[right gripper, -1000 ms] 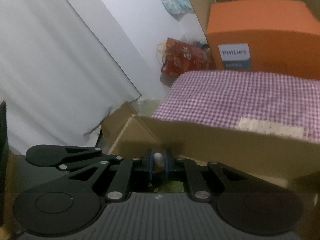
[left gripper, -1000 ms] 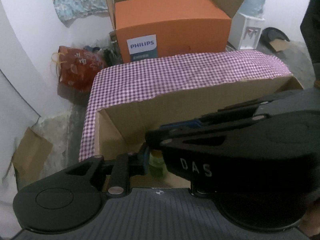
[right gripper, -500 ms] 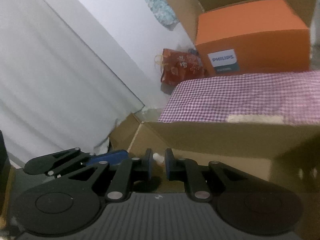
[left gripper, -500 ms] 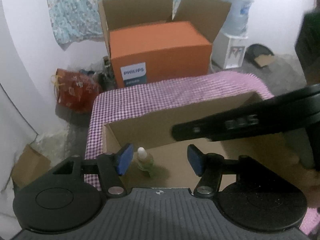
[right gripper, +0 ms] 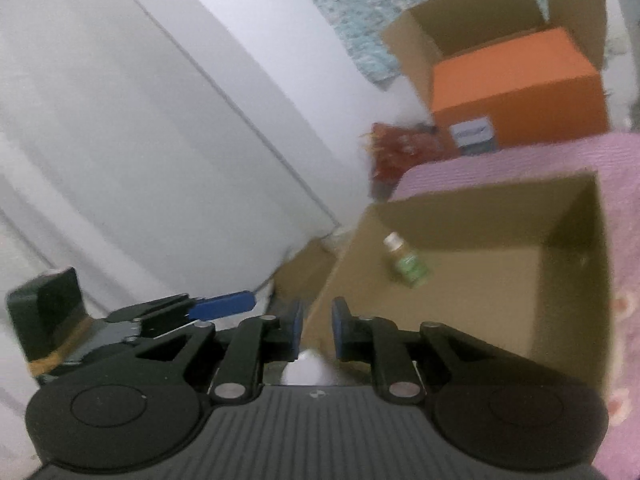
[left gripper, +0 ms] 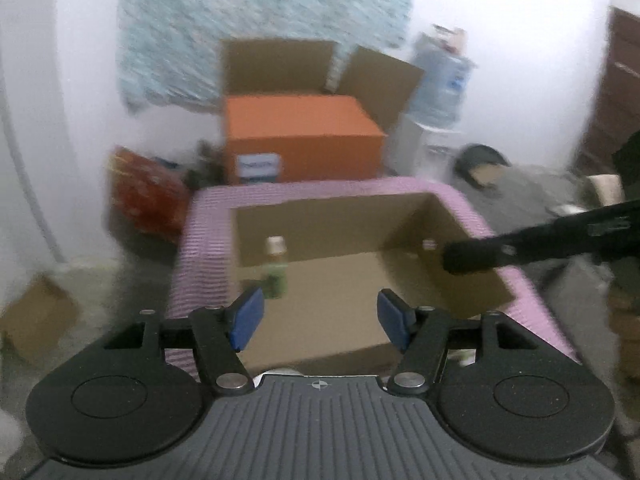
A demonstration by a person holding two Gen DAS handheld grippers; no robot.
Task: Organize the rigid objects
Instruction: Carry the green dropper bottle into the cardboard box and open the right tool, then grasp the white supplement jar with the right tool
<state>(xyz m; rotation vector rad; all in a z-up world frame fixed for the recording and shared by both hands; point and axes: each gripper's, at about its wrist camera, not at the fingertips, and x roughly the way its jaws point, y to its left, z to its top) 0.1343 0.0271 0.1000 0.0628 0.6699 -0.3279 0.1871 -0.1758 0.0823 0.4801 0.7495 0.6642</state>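
The small green glass bottle with a pale cap (left gripper: 274,268) stood upright inside the open brown cardboard box (left gripper: 472,280), near its left wall. The placing step looked finished. The left gripper (left gripper: 318,318) was spreading, nothing between its jaws; a second earlier it was nearly shut beside the bottle. The right gripper (right gripper: 314,330), slightly parted and opening, pinched nothing. Next, fetching another object seemed likely.

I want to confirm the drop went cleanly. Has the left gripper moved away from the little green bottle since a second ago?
Yes. The left gripper has backed up and away from the green bottle, which stands alone on the floor of the cardboard box; its jaws are opening and empty.
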